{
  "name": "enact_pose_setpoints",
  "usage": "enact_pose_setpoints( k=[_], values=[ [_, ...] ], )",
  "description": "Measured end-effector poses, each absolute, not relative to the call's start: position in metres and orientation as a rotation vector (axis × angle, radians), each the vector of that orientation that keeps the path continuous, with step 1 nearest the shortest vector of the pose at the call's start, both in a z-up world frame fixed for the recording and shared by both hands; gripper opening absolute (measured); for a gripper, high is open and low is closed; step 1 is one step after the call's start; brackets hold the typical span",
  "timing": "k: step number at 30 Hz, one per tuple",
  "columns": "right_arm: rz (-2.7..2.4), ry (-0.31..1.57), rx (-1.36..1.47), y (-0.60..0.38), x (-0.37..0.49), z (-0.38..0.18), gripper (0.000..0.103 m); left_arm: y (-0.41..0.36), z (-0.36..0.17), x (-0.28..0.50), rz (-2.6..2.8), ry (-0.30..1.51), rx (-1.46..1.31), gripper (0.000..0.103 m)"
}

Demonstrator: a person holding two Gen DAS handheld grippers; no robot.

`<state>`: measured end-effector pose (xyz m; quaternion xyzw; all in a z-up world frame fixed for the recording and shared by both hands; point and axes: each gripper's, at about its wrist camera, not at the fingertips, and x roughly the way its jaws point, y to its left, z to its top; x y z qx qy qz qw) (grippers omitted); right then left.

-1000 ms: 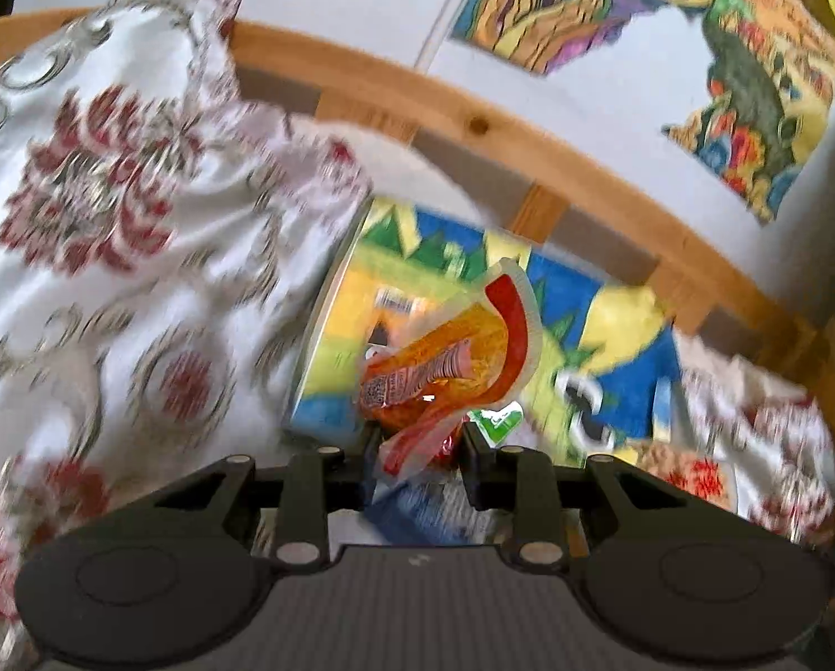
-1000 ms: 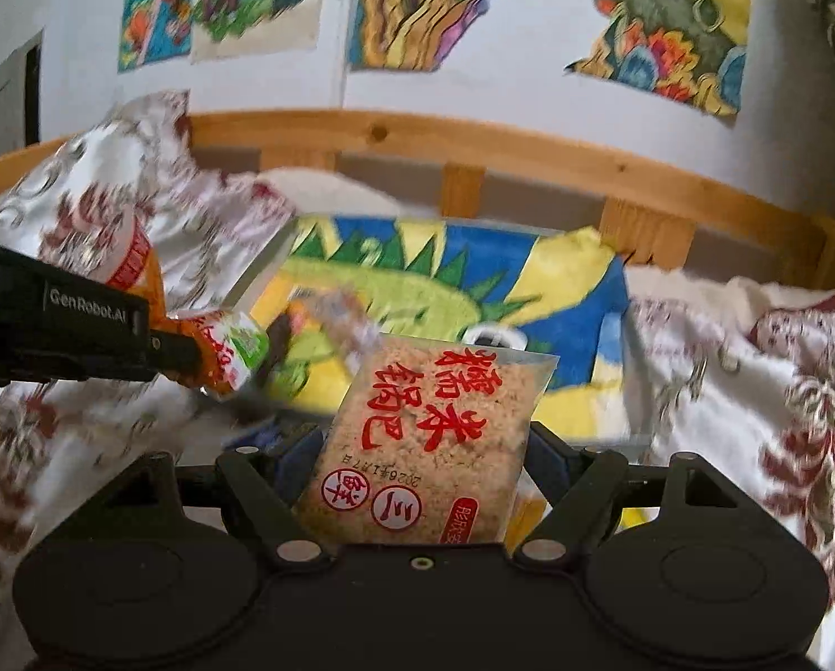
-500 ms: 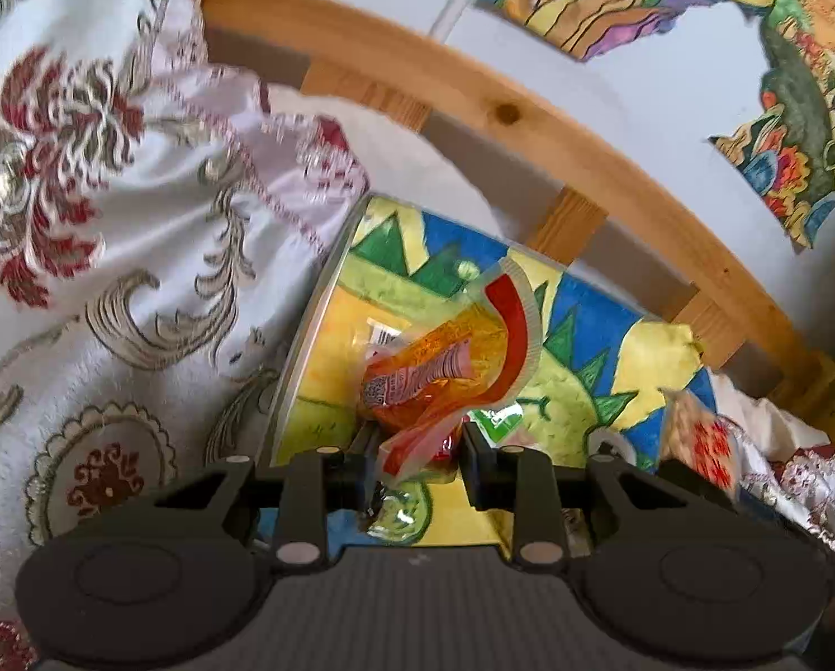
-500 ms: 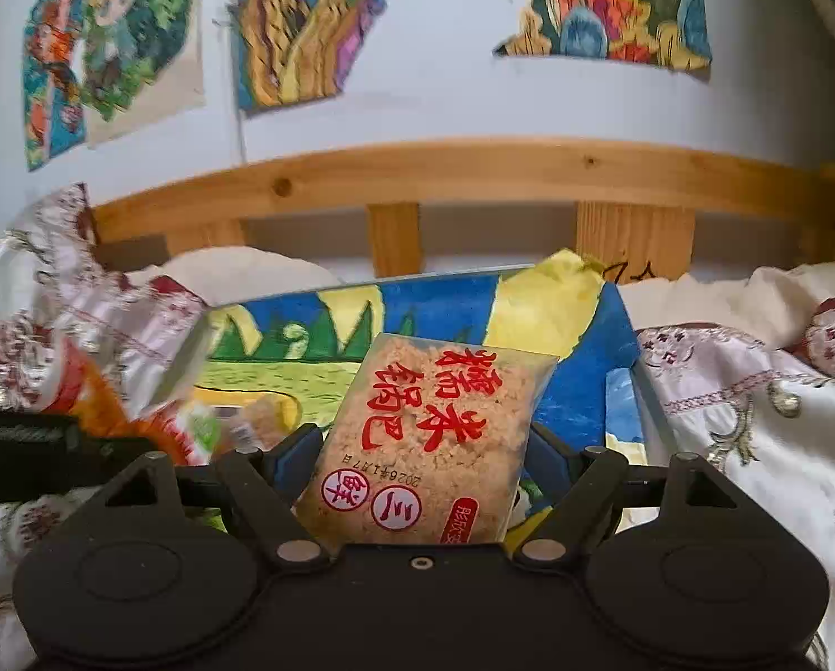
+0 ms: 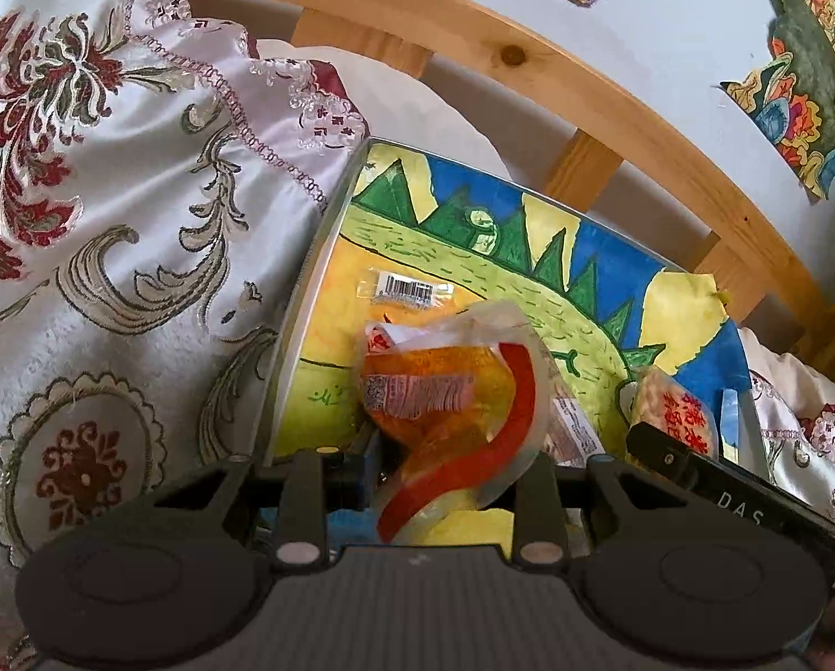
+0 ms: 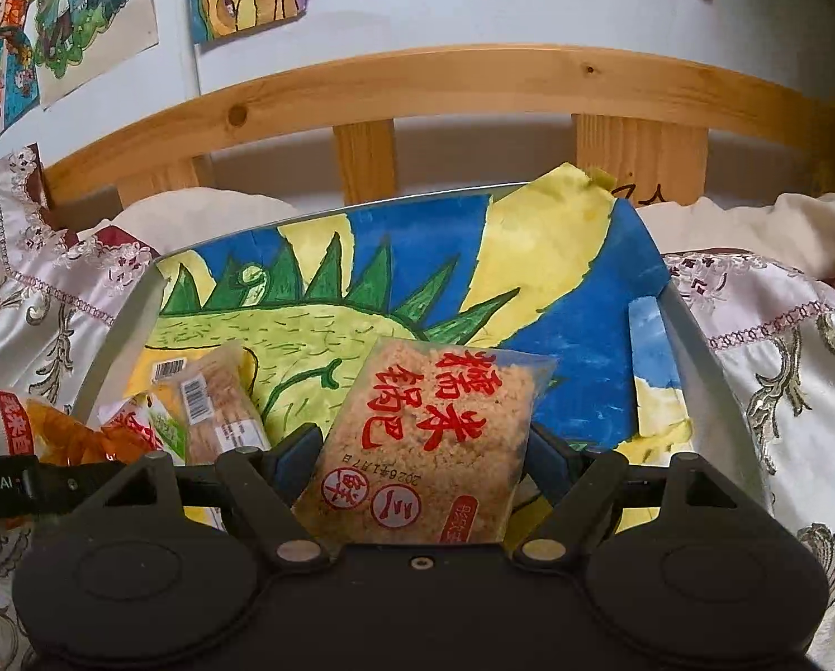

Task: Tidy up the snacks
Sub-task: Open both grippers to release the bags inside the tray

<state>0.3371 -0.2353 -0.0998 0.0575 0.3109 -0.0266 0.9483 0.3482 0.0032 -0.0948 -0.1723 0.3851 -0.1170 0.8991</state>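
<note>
A grey-rimmed tray (image 5: pixel 300 324) lined with a colourful drawing lies on the bed. My left gripper (image 5: pixel 445 464) is shut on an orange snack packet (image 5: pixel 451 408) with a red stripe, low over the tray's near left corner. My right gripper (image 6: pixel 423 447) is shut on a tan rice-cracker packet (image 6: pixel 440 436) with red characters, over the tray (image 6: pixel 121 330) floor. The tan packet (image 5: pixel 674 414) also shows at the right of the left wrist view. A barcoded cracker pack (image 6: pixel 222 408) lies in the tray beside the orange packet (image 6: pixel 60 436). A clear barcoded packet (image 5: pixel 406 291) lies further in.
A floral white and red bedspread (image 5: pixel 110 235) surrounds the tray on the left and the bedspread (image 6: pixel 781 369) continues on the right. A wooden headboard (image 6: pixel 473 84) runs behind, with a pale pillow (image 6: pixel 194 218) under it. Drawings (image 6: pixel 65 28) hang on the wall.
Both grippers have moved forward and down to the tray, each still gripping its packet. The tray now looks larger, and the right gripper has come into the left wrist view.
</note>
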Motion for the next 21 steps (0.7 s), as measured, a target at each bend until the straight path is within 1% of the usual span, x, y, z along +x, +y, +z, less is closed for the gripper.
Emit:
enact_pose_setpoints(
  k=[7,9,11,12,14,17,18,19,21],
  values=[
    [-0.049,0.641,0.127,-0.236,0.335,-0.1,0.08,-0.002,-0.097,0.347,-0.227,0.821,-0.306,0.034],
    [-0.05,0.646,0.128,-0.236,0.334,-0.1,0.08,-0.002,-0.097,0.346,-0.224,0.823,-0.303,0.041],
    [-0.052,0.654,0.128,-0.236,0.333,-0.1,0.08,-0.003,-0.095,0.344,-0.22,0.809,-0.297,0.051],
    [-0.053,0.657,0.129,-0.237,0.333,-0.1,0.08,-0.004,-0.093,0.343,-0.22,0.802,-0.291,0.054],
    [-0.052,0.657,0.132,-0.237,0.332,-0.1,0.08,-0.005,-0.09,0.34,-0.218,0.785,-0.279,0.061],
    [-0.046,0.654,0.139,-0.238,0.329,-0.097,0.081,-0.007,-0.085,0.337,-0.212,0.766,-0.274,0.068],
    [-0.043,0.649,0.141,-0.238,0.328,-0.095,0.084,-0.006,-0.083,0.336,-0.209,0.76,-0.276,0.07],
    [-0.039,0.642,0.144,-0.238,0.327,-0.092,0.085,-0.006,-0.081,0.335,-0.205,0.753,-0.278,0.074],
    [-0.034,0.628,0.147,-0.238,0.324,-0.086,0.087,-0.004,-0.076,0.332,-0.195,0.732,-0.284,0.08]
  ],
)
